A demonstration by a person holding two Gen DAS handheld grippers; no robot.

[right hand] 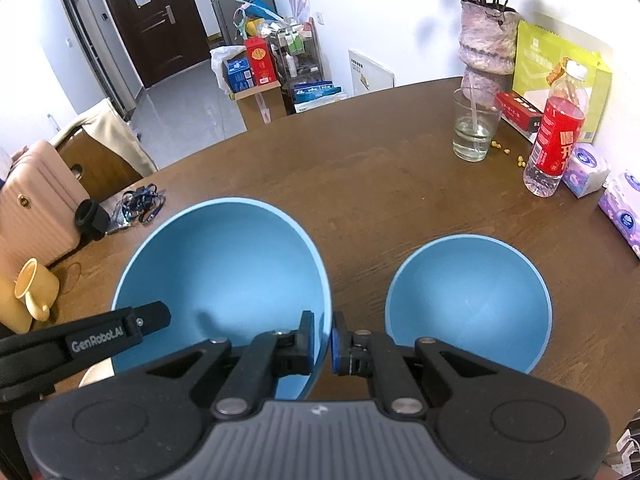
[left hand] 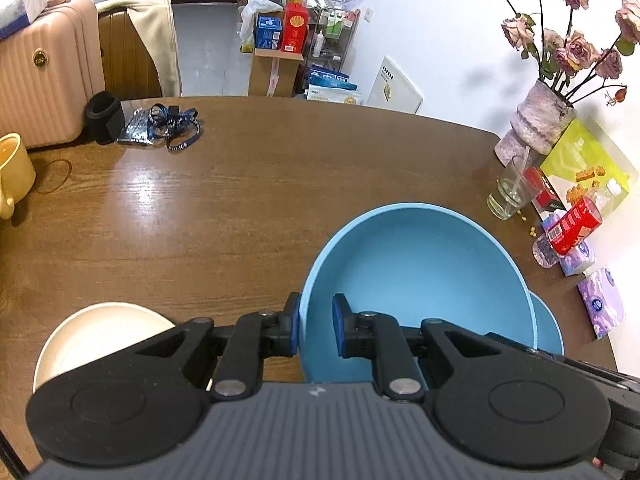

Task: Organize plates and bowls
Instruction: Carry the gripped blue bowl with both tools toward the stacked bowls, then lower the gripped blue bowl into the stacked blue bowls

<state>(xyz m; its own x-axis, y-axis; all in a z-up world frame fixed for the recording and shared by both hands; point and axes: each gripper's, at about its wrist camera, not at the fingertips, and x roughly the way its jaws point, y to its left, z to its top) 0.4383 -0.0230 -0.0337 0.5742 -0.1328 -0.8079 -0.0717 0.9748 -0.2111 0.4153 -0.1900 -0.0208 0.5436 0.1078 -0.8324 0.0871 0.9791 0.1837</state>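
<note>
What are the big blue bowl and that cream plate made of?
The big blue bowl looks like matte plastic or melamine: even colour, soft sheen, a thin rim. The cream plate has a similar dull finish, perhaps the same material, though glazed ceramic is possible.

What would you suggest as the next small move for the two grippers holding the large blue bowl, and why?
Probably lift the large blue bowl slightly and carry it toward the smaller blue bowl. The left gripper and right gripper each straddle its rim on opposite sides, and the smaller bowl sits empty beside it.
</note>
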